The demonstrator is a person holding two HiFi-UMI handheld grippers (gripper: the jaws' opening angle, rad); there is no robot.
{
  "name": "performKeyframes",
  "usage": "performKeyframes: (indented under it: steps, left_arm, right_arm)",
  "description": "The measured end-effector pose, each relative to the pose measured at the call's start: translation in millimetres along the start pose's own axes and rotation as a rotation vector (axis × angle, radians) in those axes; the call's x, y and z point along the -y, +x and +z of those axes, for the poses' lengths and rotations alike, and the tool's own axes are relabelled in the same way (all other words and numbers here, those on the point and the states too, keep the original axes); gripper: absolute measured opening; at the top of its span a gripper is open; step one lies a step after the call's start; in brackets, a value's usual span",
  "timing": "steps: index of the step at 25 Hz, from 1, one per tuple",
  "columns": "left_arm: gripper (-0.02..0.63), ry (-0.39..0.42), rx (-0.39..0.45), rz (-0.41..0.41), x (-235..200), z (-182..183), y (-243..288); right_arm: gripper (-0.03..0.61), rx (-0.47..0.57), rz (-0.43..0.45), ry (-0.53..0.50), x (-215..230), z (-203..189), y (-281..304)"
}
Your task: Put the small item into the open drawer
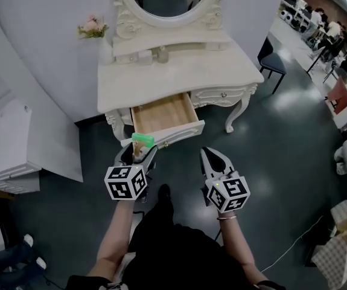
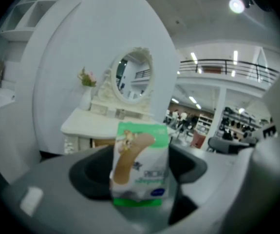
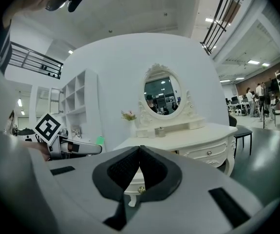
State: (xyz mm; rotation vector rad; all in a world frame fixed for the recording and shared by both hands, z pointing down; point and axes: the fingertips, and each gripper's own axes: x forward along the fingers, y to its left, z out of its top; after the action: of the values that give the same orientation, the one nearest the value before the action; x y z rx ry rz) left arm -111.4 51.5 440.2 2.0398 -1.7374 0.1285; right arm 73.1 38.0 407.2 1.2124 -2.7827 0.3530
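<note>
Your left gripper (image 1: pixel 138 154) is clamping a small green-and-white box (image 2: pixel 140 165) between its jaws, holding it upright with the printed bandage picture facing the camera. In the head view, you are holding the box just in front of the open drawer (image 1: pixel 161 115), close to the left end of its front panel and outside the wooden compartment. Your right gripper (image 1: pixel 209 153) is hanging beside the left one with its jaws pressed together on nothing, pointing toward the dressing table (image 1: pixel 179 77). The drawer is standing pulled out from under the tabletop, below the oval mirror (image 1: pixel 167 2).
</note>
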Motion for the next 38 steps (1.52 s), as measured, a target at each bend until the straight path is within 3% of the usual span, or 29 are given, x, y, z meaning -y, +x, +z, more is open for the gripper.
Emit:
performKeyframes:
  steps: [9, 17, 28, 38]
  left_arm:
    - [0.351, 0.094, -0.028, -0.035, -40, 47, 70]
    - [0.351, 0.157, -0.041, -0.1, -59, 75, 118]
    - [0.351, 0.237, -0.108, -0.167, -63, 81, 179]
    - [0.351, 0.385, -0.241, -0.279, -35, 64, 240]
  right_arm:
    - [0.005, -0.017, -0.04, 0.009, 25, 20, 86]
    - [0.005, -0.023, -0.095, 0.002, 42, 33, 128]
    - [0.005, -0.049, -0.157, 0.021, 70, 33, 154]
    - [0.006, -0.039, -0.212, 0.046, 115, 40, 167]
